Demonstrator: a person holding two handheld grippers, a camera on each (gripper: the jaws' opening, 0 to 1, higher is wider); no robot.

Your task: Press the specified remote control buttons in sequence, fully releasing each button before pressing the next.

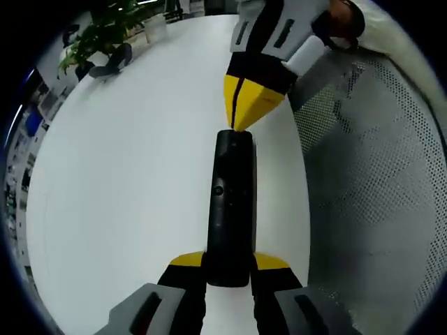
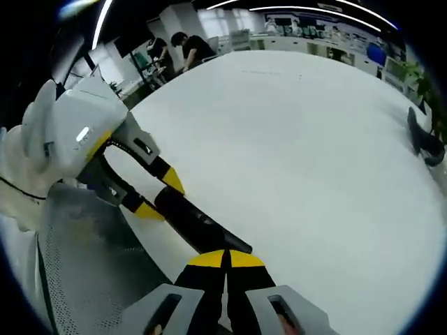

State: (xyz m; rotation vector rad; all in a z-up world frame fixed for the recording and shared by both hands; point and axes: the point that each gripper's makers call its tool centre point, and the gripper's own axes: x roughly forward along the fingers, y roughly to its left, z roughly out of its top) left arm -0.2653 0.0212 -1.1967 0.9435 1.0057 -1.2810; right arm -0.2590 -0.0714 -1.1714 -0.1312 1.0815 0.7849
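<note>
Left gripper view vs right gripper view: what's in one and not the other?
Left gripper view: the left tool clamps the near end of the black remote, whose round button faces the camera; a potted plant stands at the table's far edge.

Right gripper view: people at desks past the table, ceiling light strips, and the gloved hand holding the left tool.

Both: the remote, the white table, the grey mesh chair, and the right tool, shut, tips at the remote's far end.

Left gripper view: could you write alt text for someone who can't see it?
A black remote control is clamped at its near end by the left gripper, above a white table. The right gripper, jaws shut, touches its tip to the remote's far end.
</note>
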